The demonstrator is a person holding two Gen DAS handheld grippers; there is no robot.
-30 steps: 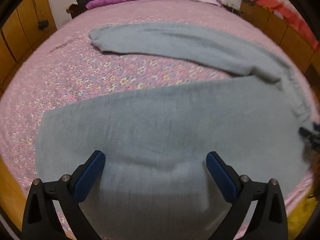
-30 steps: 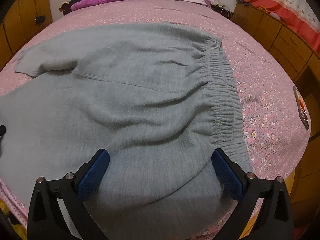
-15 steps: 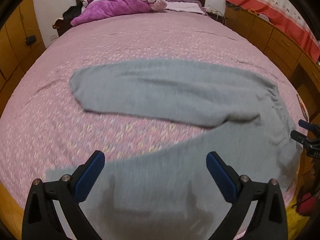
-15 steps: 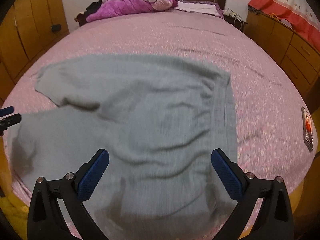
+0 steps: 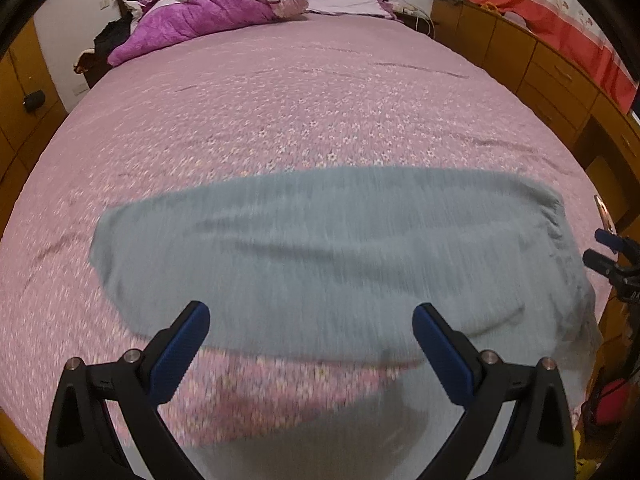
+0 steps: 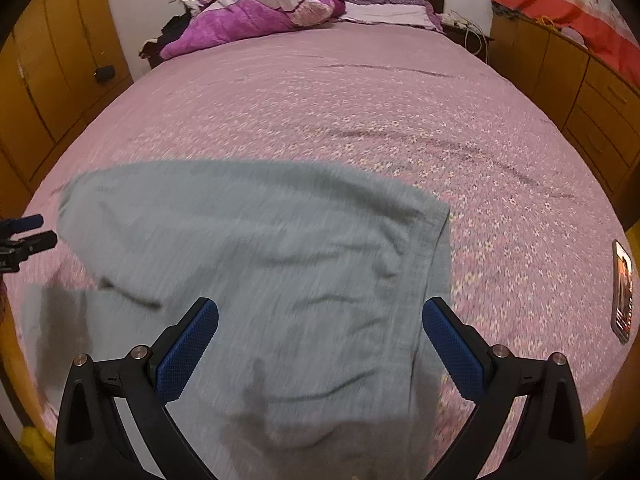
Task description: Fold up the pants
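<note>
Grey pants lie spread across the near part of a pink flowered bed. In the right wrist view the pants show their waistband at the right, with the legs running left. My left gripper is open and empty above the near leg. My right gripper is open and empty above the waist end. Each gripper shows at the edge of the other's view: the right one, the left one.
A purple quilt is heaped at the headboard. Wooden cabinets line the right side and wardrobes the left. A phone lies near the bed's right edge.
Both grippers have pulled back and risen away from the pants, so more of the bed shows. The pants stay on the bed and both grippers remain open.
</note>
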